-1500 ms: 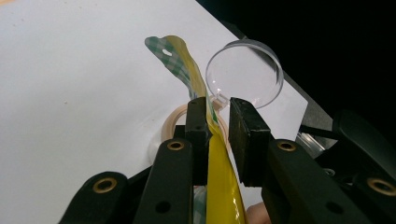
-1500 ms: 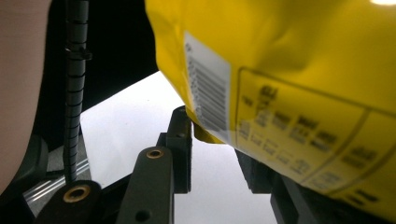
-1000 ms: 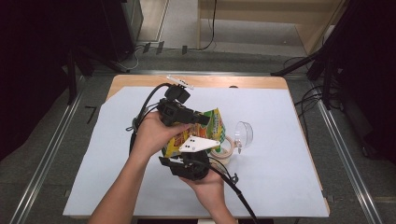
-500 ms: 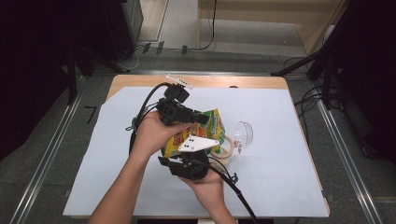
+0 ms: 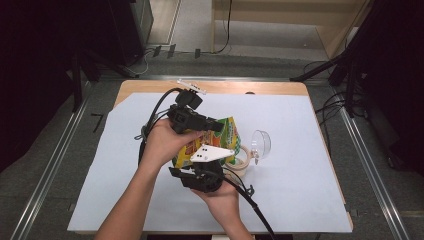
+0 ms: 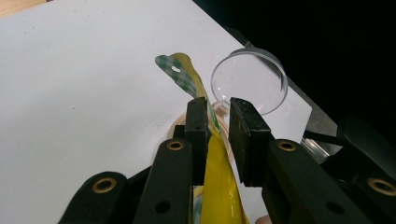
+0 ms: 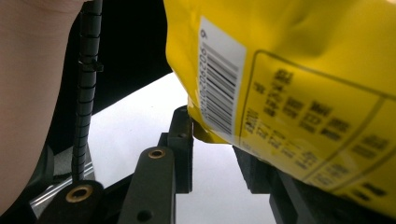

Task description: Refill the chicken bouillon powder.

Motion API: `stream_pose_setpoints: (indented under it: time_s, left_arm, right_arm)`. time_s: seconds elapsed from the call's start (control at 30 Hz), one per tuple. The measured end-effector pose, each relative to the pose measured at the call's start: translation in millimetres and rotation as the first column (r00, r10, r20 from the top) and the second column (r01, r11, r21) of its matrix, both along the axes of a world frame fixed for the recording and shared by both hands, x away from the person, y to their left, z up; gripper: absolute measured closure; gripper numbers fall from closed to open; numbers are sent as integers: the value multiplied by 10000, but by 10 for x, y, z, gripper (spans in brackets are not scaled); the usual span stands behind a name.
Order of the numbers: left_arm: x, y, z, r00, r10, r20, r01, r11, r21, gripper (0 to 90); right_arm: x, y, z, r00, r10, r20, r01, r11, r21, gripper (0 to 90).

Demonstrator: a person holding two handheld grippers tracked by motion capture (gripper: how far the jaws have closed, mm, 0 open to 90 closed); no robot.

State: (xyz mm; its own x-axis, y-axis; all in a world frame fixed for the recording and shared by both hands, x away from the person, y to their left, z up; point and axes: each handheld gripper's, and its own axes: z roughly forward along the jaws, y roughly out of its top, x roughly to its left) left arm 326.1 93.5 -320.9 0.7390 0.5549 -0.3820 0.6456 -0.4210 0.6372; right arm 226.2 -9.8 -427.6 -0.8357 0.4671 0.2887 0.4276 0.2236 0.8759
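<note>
I hold the yellow snack bag [image 5: 227, 135] up above the worktop [image 5: 310, 195], between both grippers. The left gripper [image 6: 217, 123] has its jaws clamped on the top seam of the bag; the right gripper [image 7: 212, 140] has its jaws clamped on the bottom corner near the barcode. I judge the bag light, thin and crinkly, and the film probably slippery, so it is better to grip the flat sealed edges and not the puffed middle. A clear cup [image 5: 260, 143] and a tape roll [image 5: 239, 161] lie just beside.
</note>
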Motion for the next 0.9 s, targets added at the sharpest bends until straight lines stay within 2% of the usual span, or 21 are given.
stream_pose_setpoints:
  time_s: [0.9]
  left_arm:
    - [9,2,5,10000,-9,-46,9,10000,10,782]
  right_arm:
    - [-8,6,33,10000,-18,-93,16,9998,-184,704]
